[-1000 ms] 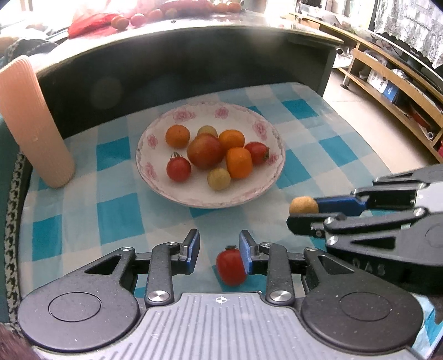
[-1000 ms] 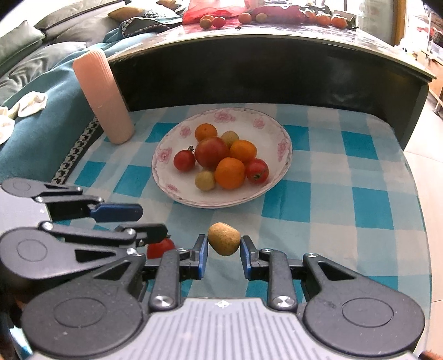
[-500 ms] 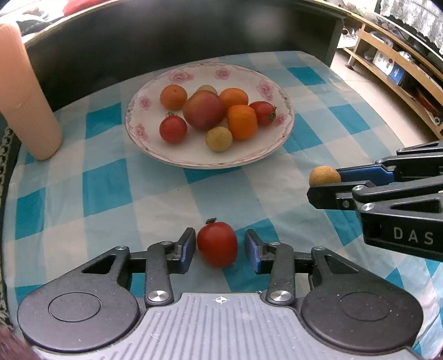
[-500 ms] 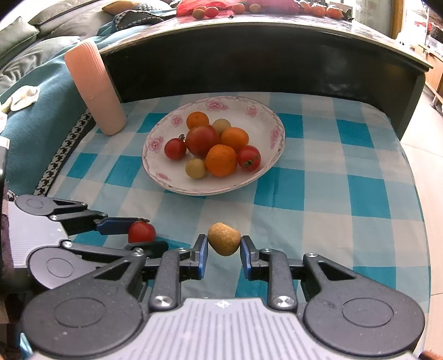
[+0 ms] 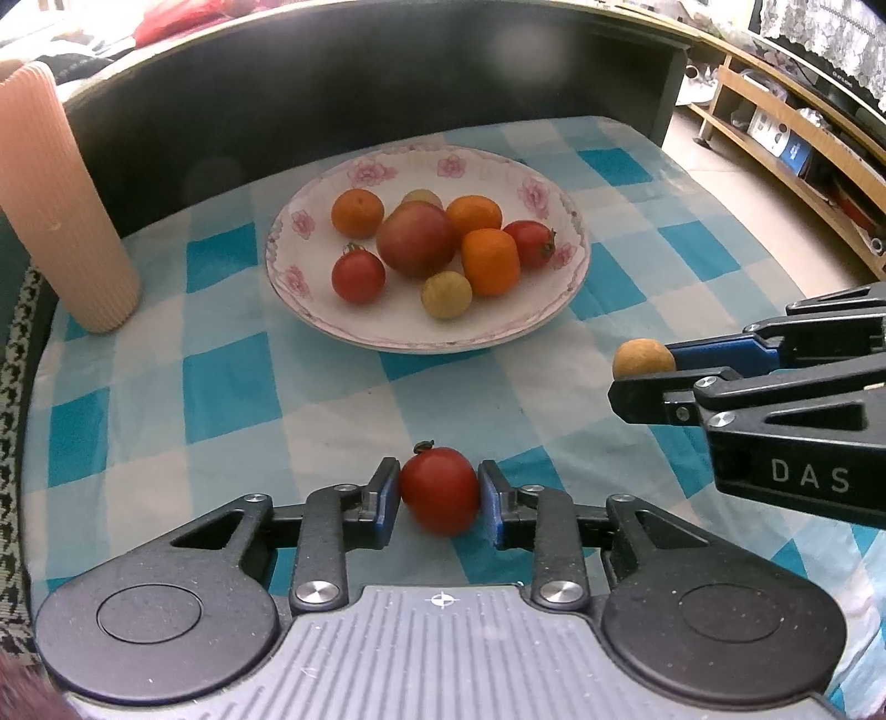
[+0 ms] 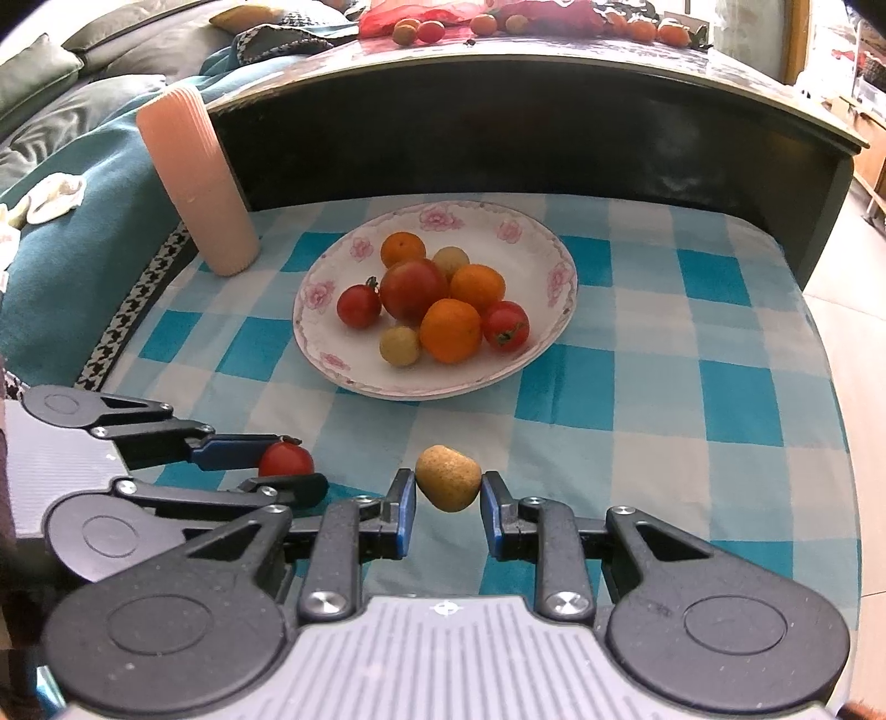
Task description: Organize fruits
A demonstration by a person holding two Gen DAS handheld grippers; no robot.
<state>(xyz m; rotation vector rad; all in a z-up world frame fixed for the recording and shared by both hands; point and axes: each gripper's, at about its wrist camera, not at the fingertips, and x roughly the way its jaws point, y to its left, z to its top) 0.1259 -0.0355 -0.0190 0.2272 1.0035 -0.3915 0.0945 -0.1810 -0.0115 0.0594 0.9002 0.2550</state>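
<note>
My left gripper [image 5: 440, 493] is shut on a red cherry tomato [image 5: 440, 490], held above the checked cloth in front of the plate. To its right, my right gripper [image 6: 447, 495] is shut on a small tan round fruit [image 6: 447, 484]; the same fruit [image 5: 642, 359] shows in the left wrist view, and the tomato [image 6: 285, 459] shows in the right wrist view. A white flowered plate [image 5: 310, 310] [image 6: 537, 354] ahead holds several fruits: oranges, red tomatoes and small yellowish fruits.
A ribbed pink cylinder [image 5: 55, 205] [image 6: 194, 183] stands left of the plate. A dark curved counter wall [image 5: 387, 83] rises behind the blue-checked cloth [image 5: 221, 376], with more fruit [image 6: 421, 30] on top. A wooden shelf unit [image 5: 786, 138] is off to the right.
Both grippers have lifted and drawn back from the cloth with their fruits. The left gripper's fingers have closed in on the tomato, which now sits higher between them.
</note>
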